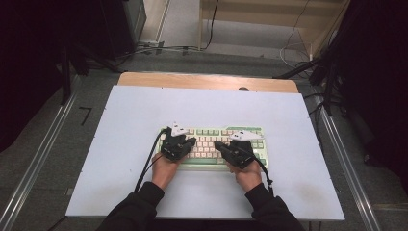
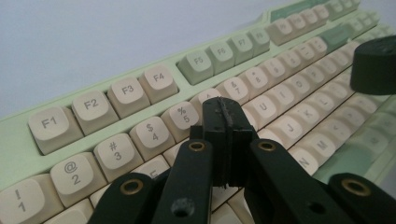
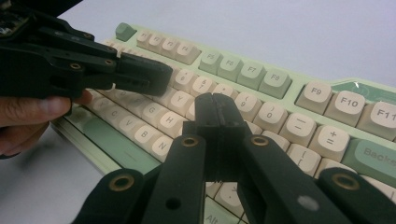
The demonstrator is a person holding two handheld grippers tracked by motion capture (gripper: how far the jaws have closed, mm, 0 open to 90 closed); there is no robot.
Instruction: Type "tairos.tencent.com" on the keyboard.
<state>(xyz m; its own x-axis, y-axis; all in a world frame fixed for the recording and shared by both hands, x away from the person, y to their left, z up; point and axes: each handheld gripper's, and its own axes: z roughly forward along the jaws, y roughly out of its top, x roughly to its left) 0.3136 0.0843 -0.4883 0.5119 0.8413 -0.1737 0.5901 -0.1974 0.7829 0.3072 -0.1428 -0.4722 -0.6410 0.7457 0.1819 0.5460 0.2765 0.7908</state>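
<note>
A pale green keyboard [image 1: 211,135] with cream keys lies in the middle of the white table. My left gripper [image 1: 192,141] hovers over its left half, pointing right, jaws shut on nothing; in the left gripper view its tips [image 2: 224,111] sit just above the keyboard [image 2: 18,156], near the 5 and 6 keys. My right gripper [image 1: 217,144] is over the right half, pointing left, also shut and empty; its tips [image 3: 215,108] hang above the middle of the keyboard [image 3: 303,77]. The two tips nearly face each other a short gap apart. The left gripper [image 3: 156,77] shows in the right gripper view too.
The white table top [image 1: 144,106] has bare room on all sides of the keyboard. A wooden strip [image 1: 202,80] runs along its far edge. Metal rails [image 1: 38,159] flank the table, with cables [image 1: 163,48] and dark stands on the floor beyond.
</note>
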